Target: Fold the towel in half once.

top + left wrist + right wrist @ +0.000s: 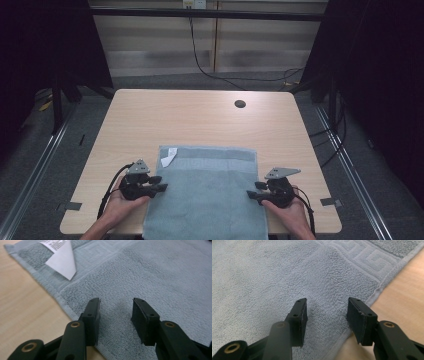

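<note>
High view showed the towel (207, 195) flat on the table (200, 117); left gripper (159, 183) and right gripper (253, 190) stood apart, holding nothing, at its side edges.

The towel (207, 192) is laid on the table (200, 117), overhanging its near edge. A label (169, 157) is seen on the towel's far left corner. The left gripper (161, 183) is positioned at the towel's left edge, the right gripper (253, 190) at its right edge.

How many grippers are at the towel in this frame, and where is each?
2. The left gripper is at the towel's left edge, the right gripper at its right edge, each with open jaws over the cloth, gripping nothing.
</note>
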Demonstrator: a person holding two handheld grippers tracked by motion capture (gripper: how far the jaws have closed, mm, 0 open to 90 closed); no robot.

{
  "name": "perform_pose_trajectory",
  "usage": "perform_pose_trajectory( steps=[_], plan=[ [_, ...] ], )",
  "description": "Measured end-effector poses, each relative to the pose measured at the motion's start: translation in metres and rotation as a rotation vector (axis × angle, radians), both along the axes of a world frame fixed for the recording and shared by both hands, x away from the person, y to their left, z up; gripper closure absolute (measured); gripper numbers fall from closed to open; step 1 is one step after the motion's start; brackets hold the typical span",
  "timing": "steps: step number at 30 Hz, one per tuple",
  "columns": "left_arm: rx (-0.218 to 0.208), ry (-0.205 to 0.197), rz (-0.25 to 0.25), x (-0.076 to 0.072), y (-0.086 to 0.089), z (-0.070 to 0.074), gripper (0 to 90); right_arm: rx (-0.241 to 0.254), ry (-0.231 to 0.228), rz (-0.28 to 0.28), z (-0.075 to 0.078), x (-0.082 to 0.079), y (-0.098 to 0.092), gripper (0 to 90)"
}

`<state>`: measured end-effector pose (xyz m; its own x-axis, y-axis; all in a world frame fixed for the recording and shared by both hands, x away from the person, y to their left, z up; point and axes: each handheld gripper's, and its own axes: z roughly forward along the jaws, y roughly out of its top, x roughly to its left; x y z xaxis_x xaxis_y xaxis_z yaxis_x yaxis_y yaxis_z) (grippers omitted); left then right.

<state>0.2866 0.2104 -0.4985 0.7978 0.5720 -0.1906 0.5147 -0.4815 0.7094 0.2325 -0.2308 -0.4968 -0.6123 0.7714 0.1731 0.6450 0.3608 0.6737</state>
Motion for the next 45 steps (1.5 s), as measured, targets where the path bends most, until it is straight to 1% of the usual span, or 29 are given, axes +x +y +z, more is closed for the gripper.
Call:
perform_pose_trajectory(
  steps=[2,3,5,6,7,8,9,11,14,16,17,18,19,20,22,25,26,27,28,31,32,33,34,35,37,38,41,44,45],
  plan=[
    [-0.02,0.015,-0.006,-0.001,0.004,0.001,57.5,0.001,0.013,0.005,0.002,0.0,0.001,49.9],
    [-0.031,0.021,-0.002,0.0,0.005,0.002,56.7,0.0,0.014,0.004,0.003,0.001,0.001,51.8],
    [-0.06,0.004,0.02,0.004,0.007,0.005,56.1,0.008,-0.007,-0.009,0.006,0.006,0.0,51.5],
    [-0.065,-0.008,0.029,0.008,0.008,0.009,55.6,0.029,-0.017,-0.021,0.008,0.01,-0.001,51.1],
    [-0.078,-0.022,0.047,0.014,0.008,0.012,55.4,0.032,-0.027,-0.022,0.01,0.016,-0.002,50.9],
    [-0.093,-0.023,0.059,0.018,0.009,0.014,55.4,0.029,-0.05,-0.027,0.014,0.023,-0.003,51.0],
    [-0.096,-0.017,0.063,0.025,0.009,0.015,55.3,0.037,-0.06,-0.032,0.016,0.028,-0.005,50.9],
    [-0.071,-0.041,0.078,0.039,0.005,0.017,55.2,0.053,-0.078,-0.042,0.02,0.043,-0.008,50.2],
    [-0.08,-0.045,0.112,0.061,-0.001,0.018,55.2,0.052,-0.091,-0.054,0.023,0.069,-0.01,48.2],
    [-0.073,-0.067,0.133,0.073,-0.005,0.018,55.2,0.048,-0.089,-0.058,0.02,0.086,-0.01,46.7],
    [-0.083,-0.07,0.139,0.078,-0.006,0.018,55.3,0.048,-0.088,-0.059,0.017,0.095,-0.01,45.9],
    [-0.077,-0.063,0.144,0.084,-0.007,0.018,55.2,0.057,-0.083,-0.064,0.014,0.102,-0.01,45.4],
    [-0.077,-0.067,0.16,0.088,-0.008,0.017,55.2,0.061,-0.07,-0.068,0.01,0.109,-0.01,44.9],
    [-0.09,-0.072,0.169,0.091,-0.008,0.016,55.2,0.056,-0.07,-0.072,0.007,0.115,-0.009,44.8],
    [-0.109,-0.057,0.187,0.095,-0.006,0.014,54.4,0.06,-0.064,-0.074,0.001,0.121,-0.008,43.0],
    [-0.104,-0.054,0.187,0.095,-0.003,0.01,53.1,0.048,-0.052,-0.066,-0.005,0.123,-0.005,40.1],
    [-0.092,-0.056,0.192,0.094,-0.002,0.008,52.5,0.03,-0.047,-0.067,-0.006,0.123,-0.004,39.2],
    [-0.083,-0.049,0.188,0.094,0.0,0.007,51.3,0.005,-0.067,-0.061,-0.008,0.121,-0.004,38.8],
    [-0.086,-0.045,0.204,0.093,0.0,0.006,49.8,0.011,-0.071,-0.064,-0.009,0.12,-0.003,38.8],
    [-0.077,-0.057,0.225,0.093,0.004,0.006,48.2,-0.012,-0.097,-0.053,-0.011,0.117,-0.002,38.3],
    [-0.09,-0.057,0.233,0.093,0.005,0.007,47.0,-0.03,-0.11,-0.049,-0.011,0.116,0.0,38.2],
    [-0.1,-0.055,0.228,0.094,0.005,0.007,45.9,-0.057,-0.121,-0.048,-0.011,0.114,0.003,37.9],
    [-0.087,-0.054,0.221,0.094,0.003,0.007,45.5,-0.068,-0.13,-0.041,-0.012,0.114,0.005,38.0],
    [-0.078,-0.056,0.222,0.094,0.002,0.005,45.0,-0.067,-0.127,-0.04,-0.011,0.113,0.006,38.4],
    [-0.061,-0.047,0.212,0.094,-0.001,0.003,43.4,-0.061,-0.132,-0.02,-0.012,0.112,0.005,44.0],
    [-0.049,-0.048,0.21,0.094,-0.002,0.002,42.8,-0.046,-0.134,-0.012,-0.013,0.11,0.005,48.4],
    [-0.031,-0.051,0.198,0.093,-0.004,0.002,40.6,-0.036,-0.14,0.005,-0.012,0.109,0.003,63.2],
    [-0.022,-0.057,0.182,0.092,-0.004,0.001,36.3,-0.021,-0.117,0.026,-0.011,0.107,0.005,77.8],
    [-0.024,-0.059,0.174,0.092,-0.005,0.001,35.2,-0.004,-0.11,0.038,-0.012,0.108,0.005,81.3]
  ],
)
